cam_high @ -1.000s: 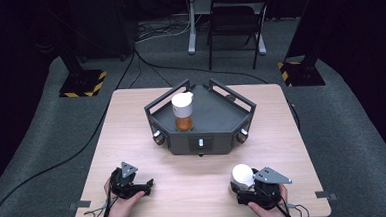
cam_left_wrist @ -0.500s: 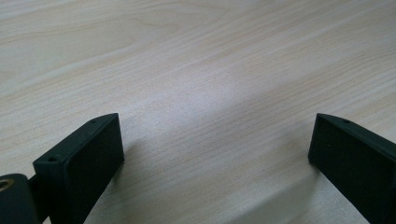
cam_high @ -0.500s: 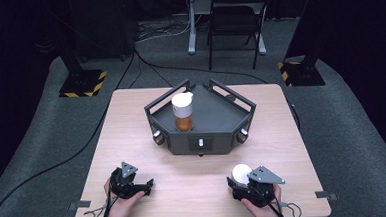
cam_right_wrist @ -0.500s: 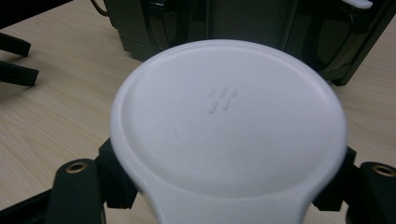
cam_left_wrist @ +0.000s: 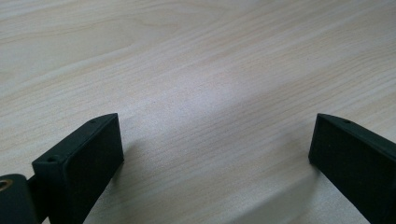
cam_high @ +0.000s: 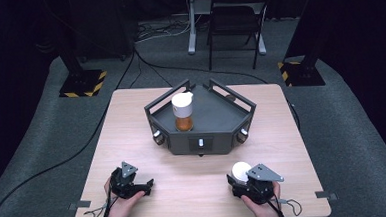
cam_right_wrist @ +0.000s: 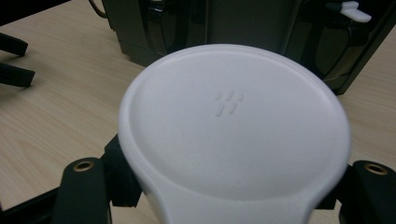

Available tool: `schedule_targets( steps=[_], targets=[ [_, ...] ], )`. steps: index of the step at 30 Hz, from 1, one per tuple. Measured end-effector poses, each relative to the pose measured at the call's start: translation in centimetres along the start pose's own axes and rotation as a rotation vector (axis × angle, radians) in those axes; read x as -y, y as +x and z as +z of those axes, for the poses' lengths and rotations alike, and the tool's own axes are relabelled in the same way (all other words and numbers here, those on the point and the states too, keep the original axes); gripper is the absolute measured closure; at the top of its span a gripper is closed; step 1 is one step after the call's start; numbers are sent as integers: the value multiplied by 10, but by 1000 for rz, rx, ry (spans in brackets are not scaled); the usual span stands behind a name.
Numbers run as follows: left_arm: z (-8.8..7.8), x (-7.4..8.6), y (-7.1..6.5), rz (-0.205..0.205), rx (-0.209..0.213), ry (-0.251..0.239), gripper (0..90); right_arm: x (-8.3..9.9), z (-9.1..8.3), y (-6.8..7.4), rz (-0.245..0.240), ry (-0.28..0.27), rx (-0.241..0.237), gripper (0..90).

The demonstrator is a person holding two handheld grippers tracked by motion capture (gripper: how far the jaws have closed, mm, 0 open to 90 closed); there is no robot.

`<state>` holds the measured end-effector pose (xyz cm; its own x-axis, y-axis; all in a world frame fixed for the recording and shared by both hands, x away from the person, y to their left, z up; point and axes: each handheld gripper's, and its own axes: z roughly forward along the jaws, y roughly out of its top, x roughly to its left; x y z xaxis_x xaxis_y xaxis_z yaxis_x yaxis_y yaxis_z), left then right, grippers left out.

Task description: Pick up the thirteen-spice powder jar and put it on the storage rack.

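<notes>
A white-lidded container [cam_high: 242, 170] stands near the table's front right. My right gripper [cam_high: 240, 180] is shut on it below the lid; its jaws have just been closing with the container between them. In the right gripper view the round white lid [cam_right_wrist: 233, 126] covers the container's body, and a black finger [cam_right_wrist: 84, 186] shows at either side. My left gripper [cam_high: 144, 183] rests on the wood at the front left, open, with bare table between its jaws [cam_left_wrist: 215, 154]. A second bottle [cam_high: 183, 111] with a white cap and amber contents stands on the dark grey tray [cam_high: 216, 112].
The dark tray, with raised rails and knobs on its front, sits at the table's centre back, just beyond the held container [cam_right_wrist: 233, 23]. Cables trail from both grippers over the front edge. A chair [cam_high: 234, 21] and stand bases are on the floor behind.
The right gripper has edged a little closer around the white-lidded container and its jaws have closed on it. The left gripper has stayed put.
</notes>
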<state>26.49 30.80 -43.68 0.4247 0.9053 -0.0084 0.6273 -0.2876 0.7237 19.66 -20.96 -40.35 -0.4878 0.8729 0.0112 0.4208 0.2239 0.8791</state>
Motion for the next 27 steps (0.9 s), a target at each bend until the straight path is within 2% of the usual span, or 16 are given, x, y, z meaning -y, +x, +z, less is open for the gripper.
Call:
schedule_targets(
  steps=[11, 17, 27],
  targets=[
    [0, 0, 0, 0, 0, 0, 28, -21, -7, -9, -16, -10, 10, 296],
    [0, 0, 0, 0, 0, 0, 28, -38, -11, -17, -23, -9, 16, 296],
    [0, 0, 0, 0, 0, 0, 28, -60, -12, -25, -38, 1, 16, 296]
  ],
)
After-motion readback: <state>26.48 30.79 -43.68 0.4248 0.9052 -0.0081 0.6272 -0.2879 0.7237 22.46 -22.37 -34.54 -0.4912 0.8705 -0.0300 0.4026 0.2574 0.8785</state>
